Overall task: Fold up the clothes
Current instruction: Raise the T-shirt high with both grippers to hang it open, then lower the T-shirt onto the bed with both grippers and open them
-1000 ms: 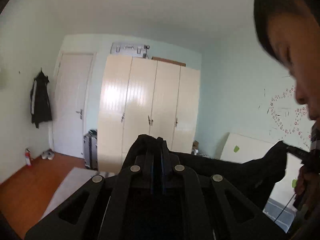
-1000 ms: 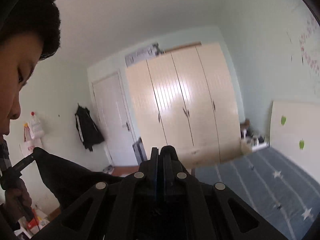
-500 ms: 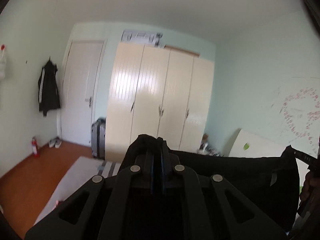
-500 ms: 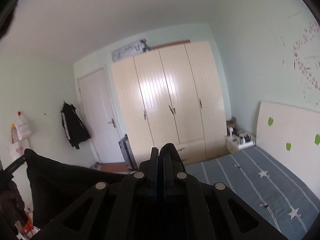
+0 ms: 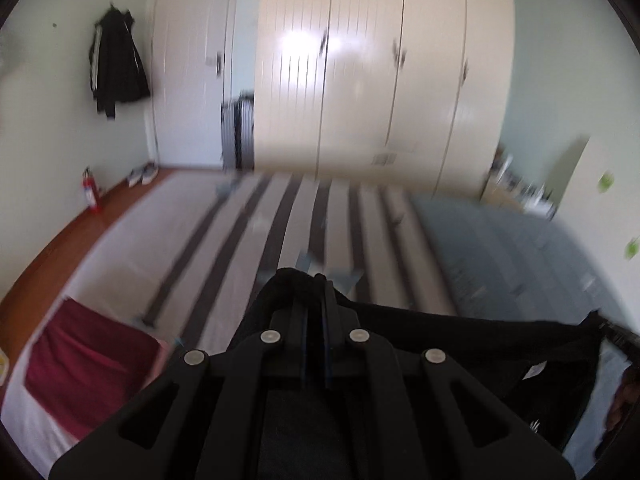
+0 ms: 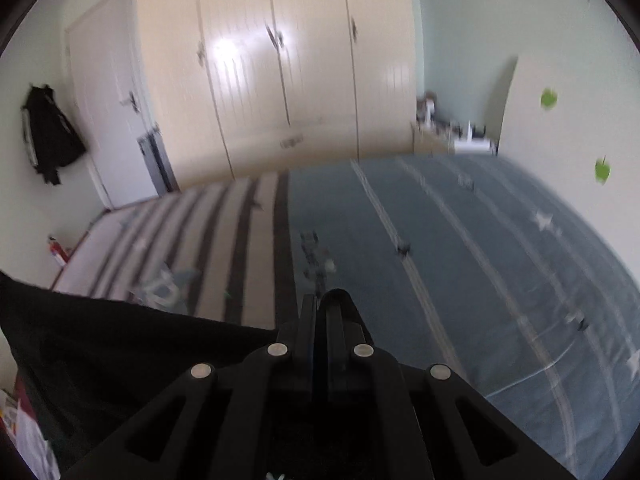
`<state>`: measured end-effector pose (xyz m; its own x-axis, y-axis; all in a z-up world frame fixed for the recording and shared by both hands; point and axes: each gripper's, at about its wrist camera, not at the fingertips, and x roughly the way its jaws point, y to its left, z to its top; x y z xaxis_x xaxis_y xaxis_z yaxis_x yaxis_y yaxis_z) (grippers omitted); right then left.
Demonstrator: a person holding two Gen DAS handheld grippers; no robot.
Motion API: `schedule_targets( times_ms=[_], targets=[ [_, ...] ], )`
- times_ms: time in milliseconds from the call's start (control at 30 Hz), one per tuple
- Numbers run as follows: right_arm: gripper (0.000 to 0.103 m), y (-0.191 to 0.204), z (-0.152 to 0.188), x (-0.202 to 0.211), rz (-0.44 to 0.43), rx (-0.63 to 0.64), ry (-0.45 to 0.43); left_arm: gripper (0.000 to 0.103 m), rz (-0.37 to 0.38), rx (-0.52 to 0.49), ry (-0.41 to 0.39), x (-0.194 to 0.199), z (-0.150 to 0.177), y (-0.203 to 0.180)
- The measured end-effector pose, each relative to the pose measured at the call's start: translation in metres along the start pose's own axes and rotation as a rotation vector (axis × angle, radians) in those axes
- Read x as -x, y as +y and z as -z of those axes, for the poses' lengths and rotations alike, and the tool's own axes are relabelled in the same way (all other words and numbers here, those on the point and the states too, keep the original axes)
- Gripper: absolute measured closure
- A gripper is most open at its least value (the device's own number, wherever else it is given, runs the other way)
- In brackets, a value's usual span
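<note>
A black garment (image 5: pixel 460 344) hangs stretched in the air between my two grippers, above the bed. My left gripper (image 5: pixel 316 284) is shut on one top corner of it, with cloth bunched over the fingertips. In the right wrist view the same black garment (image 6: pixel 100 344) runs off to the left from my right gripper (image 6: pixel 322 300), which is shut on the other corner. At the right edge of the left wrist view the far corner of the cloth ends at the other gripper, beside a person's hand (image 5: pixel 620 408).
The bed below has a grey-and-white striped sheet (image 5: pixel 256 240) and a blue starred cover (image 6: pixel 460 248). A dark red cloth (image 5: pixel 88 364) lies on the bed's near left. A cream wardrobe (image 5: pixel 360 72), a white door and a hung black jacket (image 5: pixel 116 64) stand beyond.
Both grippers have tipped down from the wardrobe and ceiling toward the bed, carrying the stretched garment lower. The person's face has left both views.
</note>
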<state>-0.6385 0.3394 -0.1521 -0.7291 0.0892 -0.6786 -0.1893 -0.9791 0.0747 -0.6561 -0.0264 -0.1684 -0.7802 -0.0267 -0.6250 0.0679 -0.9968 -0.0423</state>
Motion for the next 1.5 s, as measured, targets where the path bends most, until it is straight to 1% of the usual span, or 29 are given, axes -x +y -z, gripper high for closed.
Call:
schedule_targets(
  times_ms=[33, 100, 133, 200, 267, 367, 433, 500, 533, 567, 600, 633, 667, 700, 733, 767, 800, 833, 867, 900, 1000, 1100, 1167, 1267, 1333, 1433, 1500],
  targets=[
    [0.100, 0.002, 0.007, -0.030, 0.012, -0.003, 0.029, 0.099, -0.010, -0.020, 0.027, -0.026, 0.011, -0.003],
    [0.100, 0.009, 0.022, -0.075, 0.042, 0.045, 0.056, 0.099, -0.028, -0.063, 0.065, -0.072, 0.033, -0.008],
    [0.099, 0.012, 0.028, -0.093, 0.057, 0.071, 0.072, 0.099, -0.034, -0.061, 0.080, -0.089, 0.041, -0.008],
    [0.099, 0.012, 0.038, -0.123, 0.073, 0.089, 0.099, 0.099, -0.045, -0.046, 0.102, -0.121, 0.046, -0.005],
    [0.100, 0.010, 0.039, -0.148, 0.084, 0.100, 0.119, 0.099, -0.045, -0.046, 0.109, -0.146, 0.046, -0.008],
    [0.100, 0.009, 0.034, -0.175, 0.094, 0.099, 0.136, 0.099, -0.053, -0.082, 0.116, -0.179, 0.039, -0.016],
    [0.100, 0.008, 0.026, -0.186, 0.092, 0.077, 0.141, 0.099, -0.048, -0.059, 0.130, -0.193, 0.028, -0.013],
    [0.099, 0.007, 0.016, -0.198, 0.083, 0.051, 0.149, 0.098, -0.043, -0.032, 0.192, -0.200, 0.020, -0.009],
    [0.099, 0.008, 0.014, -0.205, 0.070, 0.048, 0.177, 0.097, -0.038, -0.024, 0.235, -0.206, 0.019, -0.008],
    [0.096, 0.009, 0.012, -0.212, 0.056, 0.051, 0.217, 0.090, -0.009, -0.008, 0.289, -0.212, 0.022, -0.007],
    [0.088, 0.009, 0.013, -0.216, 0.044, 0.055, 0.251, 0.085, 0.031, 0.015, 0.346, -0.219, 0.026, -0.005],
    [0.083, 0.007, 0.016, -0.218, 0.033, 0.058, 0.281, 0.068, 0.058, 0.030, 0.374, -0.220, 0.030, -0.003],
    [0.075, 0.006, 0.019, -0.220, 0.022, 0.062, 0.311, 0.054, 0.072, 0.035, 0.366, -0.212, 0.033, 0.000],
    [0.067, 0.003, 0.023, -0.214, 0.005, 0.066, 0.312, 0.050, 0.084, 0.036, 0.346, -0.201, 0.037, 0.003],
    [0.062, -0.002, 0.028, -0.202, -0.007, 0.074, 0.293, 0.045, 0.095, 0.037, 0.326, -0.190, 0.041, 0.005],
    [0.052, -0.007, 0.034, -0.187, -0.015, 0.084, 0.271, 0.039, 0.106, 0.038, 0.306, -0.179, 0.045, 0.008],
    [0.047, -0.012, 0.039, -0.175, -0.022, 0.089, 0.251, 0.035, 0.110, 0.037, 0.287, -0.166, 0.050, 0.013],
    [0.045, -0.018, 0.046, -0.161, -0.024, 0.093, 0.234, 0.032, 0.110, 0.034, 0.268, -0.152, 0.055, 0.018],
    [0.043, -0.025, 0.053, -0.146, -0.022, 0.099, 0.219, 0.032, 0.110, 0.031, 0.249, -0.138, 0.061, 0.023],
    [0.043, -0.031, 0.060, -0.131, -0.020, 0.106, 0.204, 0.032, 0.104, 0.011, 0.240, -0.128, 0.069, 0.025],
    [0.040, -0.054, 0.085, -0.090, 0.041, 0.131, 0.160, 0.032, 0.077, -0.074, 0.232, -0.100, 0.096, 0.027],
    [0.040, -0.066, 0.116, -0.074, 0.094, 0.166, 0.196, 0.032, 0.050, -0.160, 0.223, -0.073, 0.123, 0.030],
    [0.040, -0.072, 0.133, -0.070, 0.096, 0.163, 0.239, 0.032, 0.065, -0.200, 0.221, -0.062, 0.135, 0.024],
    [0.040, -0.076, 0.153, -0.056, 0.099, 0.143, 0.266, 0.031, 0.069, -0.281, 0.200, -0.054, 0.149, 0.008],
    [0.040, -0.080, 0.163, -0.051, 0.103, 0.122, 0.276, 0.031, 0.086, -0.334, 0.209, -0.054, 0.158, -0.005],
    [0.037, -0.085, 0.177, -0.045, 0.109, 0.092, 0.291, 0.031, 0.070, -0.379, 0.234, -0.067, 0.166, -0.016],
    [0.037, -0.088, 0.186, -0.041, 0.114, 0.072, 0.301, 0.032, 0.055, -0.390, 0.229, -0.075, 0.166, -0.019]
  ],
)
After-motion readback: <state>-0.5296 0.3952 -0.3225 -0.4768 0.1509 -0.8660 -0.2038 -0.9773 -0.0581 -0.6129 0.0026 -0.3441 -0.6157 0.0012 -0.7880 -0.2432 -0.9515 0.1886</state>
